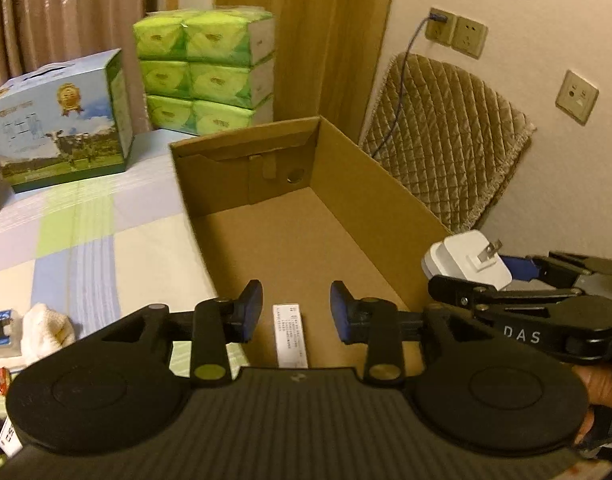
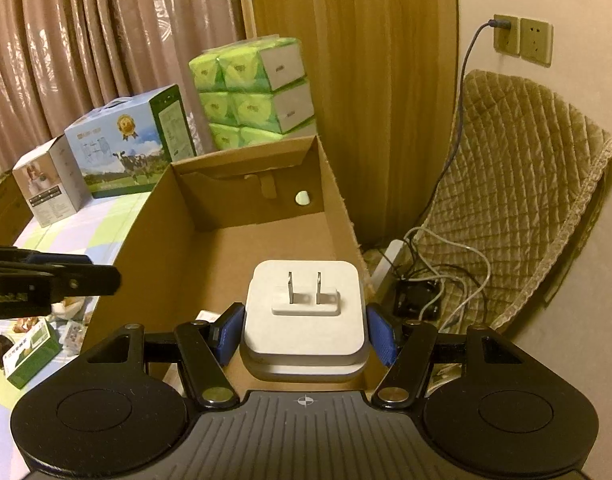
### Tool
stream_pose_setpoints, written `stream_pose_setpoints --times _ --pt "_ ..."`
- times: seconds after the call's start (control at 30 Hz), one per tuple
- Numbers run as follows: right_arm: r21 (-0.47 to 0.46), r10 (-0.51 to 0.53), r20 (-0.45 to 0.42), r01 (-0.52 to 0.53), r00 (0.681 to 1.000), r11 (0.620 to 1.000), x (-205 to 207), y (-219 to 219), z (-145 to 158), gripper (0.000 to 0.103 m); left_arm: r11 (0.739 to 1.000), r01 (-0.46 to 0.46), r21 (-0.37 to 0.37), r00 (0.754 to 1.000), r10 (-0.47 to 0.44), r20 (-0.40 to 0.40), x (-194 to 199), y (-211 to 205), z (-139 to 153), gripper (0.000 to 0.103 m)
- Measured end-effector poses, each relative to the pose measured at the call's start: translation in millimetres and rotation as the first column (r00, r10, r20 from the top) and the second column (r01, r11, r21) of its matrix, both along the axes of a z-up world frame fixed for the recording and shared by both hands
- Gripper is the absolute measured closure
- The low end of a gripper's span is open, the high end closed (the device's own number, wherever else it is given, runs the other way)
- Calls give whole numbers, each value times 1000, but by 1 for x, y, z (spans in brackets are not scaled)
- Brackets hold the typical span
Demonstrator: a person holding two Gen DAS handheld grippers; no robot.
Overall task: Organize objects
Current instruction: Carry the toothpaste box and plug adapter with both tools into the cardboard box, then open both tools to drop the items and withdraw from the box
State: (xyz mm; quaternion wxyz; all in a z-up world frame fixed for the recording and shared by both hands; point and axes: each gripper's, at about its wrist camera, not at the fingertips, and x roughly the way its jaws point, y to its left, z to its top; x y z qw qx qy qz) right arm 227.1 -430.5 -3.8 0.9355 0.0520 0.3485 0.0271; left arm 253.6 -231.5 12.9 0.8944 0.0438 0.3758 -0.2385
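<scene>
An open cardboard box [image 1: 386, 196] lies on a checked bedsheet [image 1: 85, 240]; its floor is bare apart from a small white labelled pack [image 1: 289, 336] at the near end. My left gripper [image 1: 295, 312] hangs over that end, open, with the pack showing in the gap below its blue pads and untouched by them. My right gripper [image 2: 303, 332] is shut on a white two-prong power adapter [image 2: 303, 316], prongs facing away, above the box's near right corner. In the left wrist view the adapter [image 1: 470, 258] sits just right of the box wall. The left fingers [image 2: 85, 280] reach in from the left.
Behind the box [image 2: 153, 240] stand a blue cow-print carton [image 1: 61, 120] and stacked green tissue packs [image 1: 209, 68]. A quilted cushion [image 1: 446, 140] leans on the wall under sockets. Cables and a power strip [image 2: 386, 264] lie right of the box. Small items, including a green box [image 2: 29, 352], lie to its left.
</scene>
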Motion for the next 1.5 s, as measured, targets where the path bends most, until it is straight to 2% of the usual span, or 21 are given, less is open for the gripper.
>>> stream_pose_setpoints --times 0.1,0.17,0.23,0.27,0.4,0.47,0.57,0.63,0.8,1.0,1.1,1.33,1.5 --pt "12 9 8 -10 1000 1000 2 4 2 41 1000 -14 0 1000 14 7 -5 10 5 72" --pt "54 25 39 -27 999 998 3 4 5 39 1000 -25 -6 1000 25 8 -8 18 8 72" --pt "115 19 69 -27 997 993 2 1 10 20 999 -39 -9 999 39 11 -12 26 11 71" --pt "128 5 89 -16 996 992 -1 0 13 20 999 -46 -8 999 46 11 -14 30 12 71" --pt "119 2 104 -15 995 993 -13 5 26 19 997 -83 -5 996 83 21 -29 52 16 57" --pt "117 7 99 -19 995 993 -22 10 31 19 995 -102 -3 994 102 24 -39 65 17 56" --pt "126 18 95 -30 995 992 -40 22 39 18 991 -137 -5 990 137 24 -54 87 19 49" --pt "130 30 96 -42 995 991 -53 33 44 17 988 -157 0 987 156 29 -67 101 20 42" --pt "125 79 113 -93 990 988 -84 67 56 14 980 -200 -10 980 200 19 -99 134 23 35" --pt "128 139 109 -152 984 980 -121 109 57 6 971 -240 2 970 240 25 -141 173 24 21" --pt "143 170 93 -183 981 973 -135 127 52 2 961 -278 16 960 277 27 -160 197 23 15" --pt "165 233 56 -239 971 957 -153 161 42 2 922 -386 34 922 385 26 -191 252 19 2" --pt "157 266 48 -270 963 950 -160 179 39 2 895 -445 40 896 444 34 -203 279 20 1"
